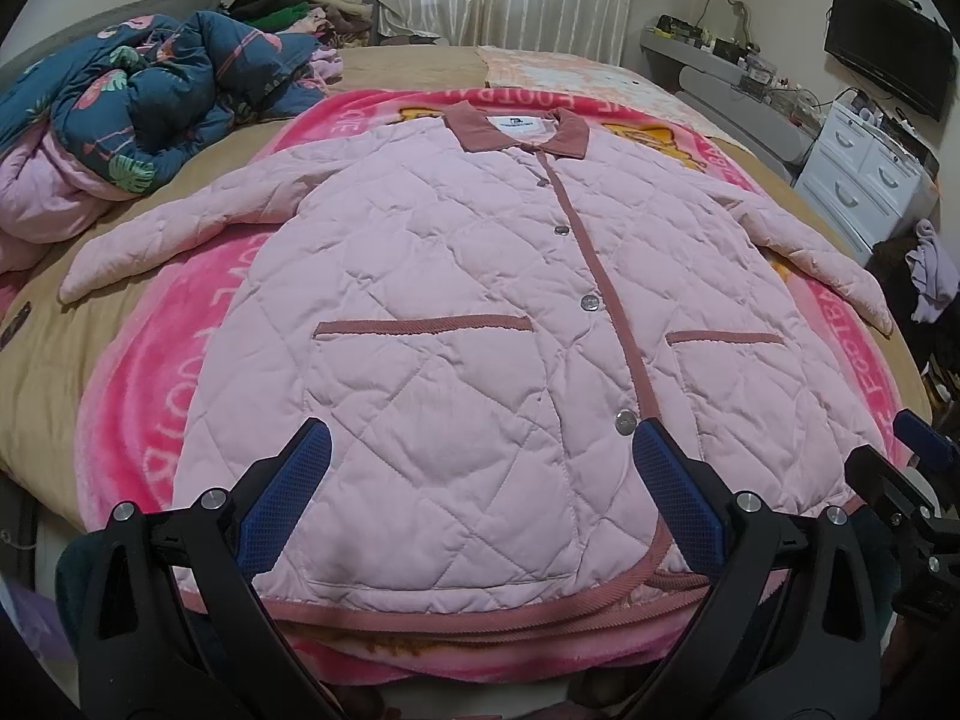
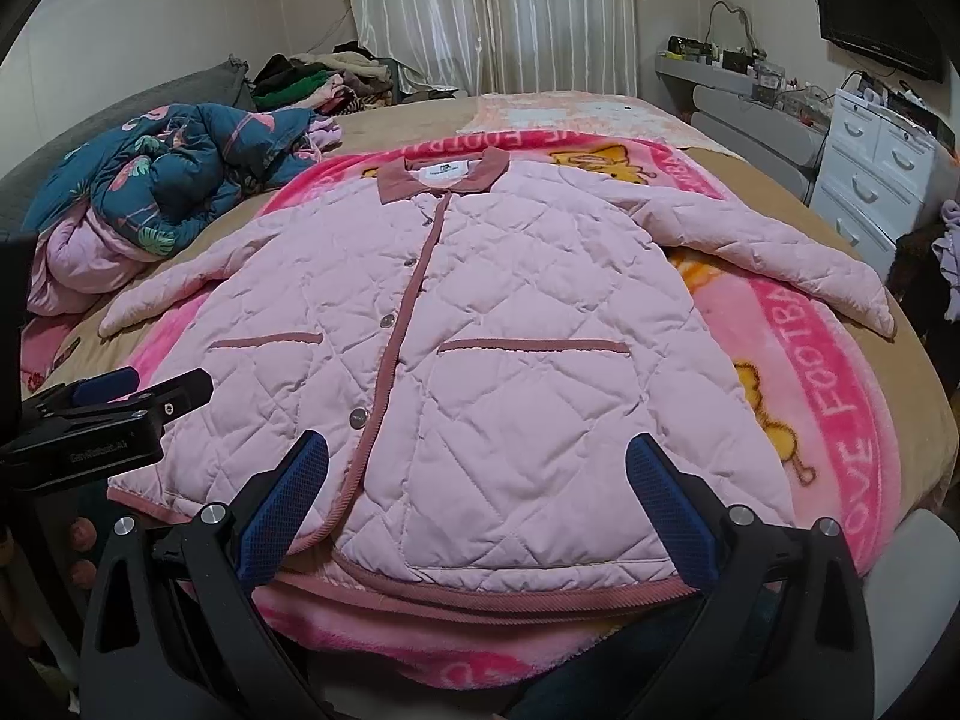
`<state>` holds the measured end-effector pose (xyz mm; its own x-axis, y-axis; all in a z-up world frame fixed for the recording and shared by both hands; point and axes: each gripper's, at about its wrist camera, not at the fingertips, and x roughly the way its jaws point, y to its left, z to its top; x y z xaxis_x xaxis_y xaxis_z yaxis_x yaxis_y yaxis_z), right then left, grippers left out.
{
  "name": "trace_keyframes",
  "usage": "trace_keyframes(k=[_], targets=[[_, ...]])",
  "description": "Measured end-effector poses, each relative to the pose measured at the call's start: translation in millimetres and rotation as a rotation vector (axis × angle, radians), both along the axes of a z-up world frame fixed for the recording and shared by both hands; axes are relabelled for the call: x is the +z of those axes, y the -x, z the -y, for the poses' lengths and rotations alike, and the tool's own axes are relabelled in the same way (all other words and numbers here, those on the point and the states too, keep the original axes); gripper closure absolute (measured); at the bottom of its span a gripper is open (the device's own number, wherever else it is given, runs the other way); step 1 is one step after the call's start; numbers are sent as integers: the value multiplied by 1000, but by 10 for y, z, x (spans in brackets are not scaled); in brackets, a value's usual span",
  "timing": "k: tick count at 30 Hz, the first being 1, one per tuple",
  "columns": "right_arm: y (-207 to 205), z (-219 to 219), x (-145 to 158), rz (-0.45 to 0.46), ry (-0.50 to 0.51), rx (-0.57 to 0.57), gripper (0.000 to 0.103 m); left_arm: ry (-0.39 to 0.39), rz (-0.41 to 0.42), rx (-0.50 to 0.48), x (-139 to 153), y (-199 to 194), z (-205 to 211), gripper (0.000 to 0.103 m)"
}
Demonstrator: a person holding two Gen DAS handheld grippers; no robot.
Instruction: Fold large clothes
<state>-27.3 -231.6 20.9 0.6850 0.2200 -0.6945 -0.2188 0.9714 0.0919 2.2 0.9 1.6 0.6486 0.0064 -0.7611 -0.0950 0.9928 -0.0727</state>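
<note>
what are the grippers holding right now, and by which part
Nothing. The left gripper and right gripper are both open above the hem of the pink quilted jacket, which lies flat and ungrasped.

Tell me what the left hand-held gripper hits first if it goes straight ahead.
Probably the pink quilted jacket: the open left hand-held gripper points at its lower front panel, beside the snap placket. Nothing lies between, though depth is unclear.

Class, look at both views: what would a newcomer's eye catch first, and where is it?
A pink quilted jacket lies buttoned and flat, sleeves spread, on a bright pink blanket covering the bed. Both grippers, left and right, hover open near its hem.
</note>
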Motion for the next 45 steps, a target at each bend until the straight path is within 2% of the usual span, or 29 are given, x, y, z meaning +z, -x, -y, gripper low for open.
trace_keyframes(k=[36,45], targets=[[96,22,77,25,15,-14,4,-8,9,2,23,9,-2,9],[-44,1,125,12,13,-8,4,-22,8,1,78,-115,-11,9]])
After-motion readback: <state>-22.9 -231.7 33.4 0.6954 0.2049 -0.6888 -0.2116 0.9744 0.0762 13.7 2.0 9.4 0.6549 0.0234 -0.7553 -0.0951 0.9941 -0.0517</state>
